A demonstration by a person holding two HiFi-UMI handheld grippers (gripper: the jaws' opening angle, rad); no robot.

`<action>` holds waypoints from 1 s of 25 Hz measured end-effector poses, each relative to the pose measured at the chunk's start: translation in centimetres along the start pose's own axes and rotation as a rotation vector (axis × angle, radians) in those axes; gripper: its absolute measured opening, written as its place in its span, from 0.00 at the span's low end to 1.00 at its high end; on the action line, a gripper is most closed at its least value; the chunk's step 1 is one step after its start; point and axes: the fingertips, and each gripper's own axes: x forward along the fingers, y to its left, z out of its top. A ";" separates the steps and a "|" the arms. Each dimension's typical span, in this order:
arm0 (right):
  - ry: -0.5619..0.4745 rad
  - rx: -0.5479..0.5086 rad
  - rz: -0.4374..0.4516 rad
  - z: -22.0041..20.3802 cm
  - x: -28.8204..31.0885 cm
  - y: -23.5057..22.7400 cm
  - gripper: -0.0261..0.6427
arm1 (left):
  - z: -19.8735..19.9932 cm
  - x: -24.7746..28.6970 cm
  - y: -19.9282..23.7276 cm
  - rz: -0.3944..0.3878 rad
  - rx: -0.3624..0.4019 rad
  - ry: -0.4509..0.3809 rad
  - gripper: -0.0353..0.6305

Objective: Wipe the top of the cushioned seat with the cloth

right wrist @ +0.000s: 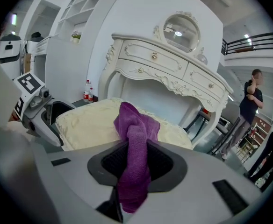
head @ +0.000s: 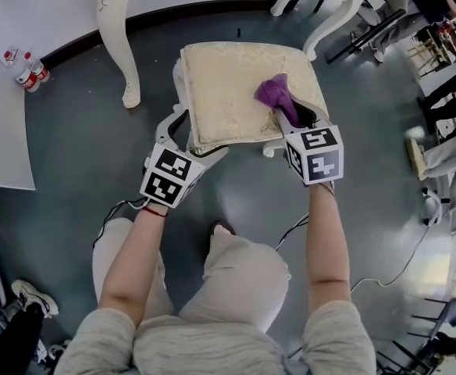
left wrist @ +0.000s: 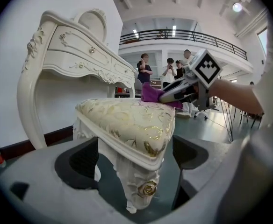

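Firmly, your right gripper is clamped on the purple cloth, whose bunched end rests on the cushioned seat near its right edge, placed to wipe. Your left gripper, jaws wide, straddles the near left corner, seemingly to steady the seat; whether it presses, I cannot tell.

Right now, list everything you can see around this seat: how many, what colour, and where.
seat: one, cream with a gold pattern, middle of the floor
cloth: one, purple, on the seat's right part
dressing table: one, white, behind the seat
bottles: two, clear with red labels, on the floor at far left
people: several, dark tops, standing in the background
floor: grey
left gripper: one, grey, jaws astride the seat's near left corner, contact unclear
right gripper: one, grey, pinching the cloth
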 end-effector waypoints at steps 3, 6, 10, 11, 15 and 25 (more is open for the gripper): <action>0.012 0.020 -0.032 -1.0 -0.2 -1.8 0.19 | 0.1 -0.1 0.0 -0.001 0.004 -0.002 0.82; 0.023 0.037 -0.069 -1.8 -0.4 -3.5 0.19 | 0.0 -0.1 0.0 -0.001 0.007 -0.002 0.82; 0.041 0.052 -0.096 -2.7 -0.7 -5.1 0.19 | 0.0 -0.2 -0.1 -0.001 0.009 0.001 0.82; 0.044 0.057 -0.102 -3.0 -0.7 -5.4 0.19 | 0.1 -0.3 -0.1 -0.002 0.010 0.000 0.82; 0.063 0.080 -0.136 -4.0 -1.1 -7.2 0.19 | 0.1 -0.4 -0.2 -0.003 0.019 0.002 0.82; 0.060 0.198 -0.223 -7.2 -2.6 -11.1 0.19 | 0.5 -0.7 -0.4 0.000 0.026 -0.001 0.82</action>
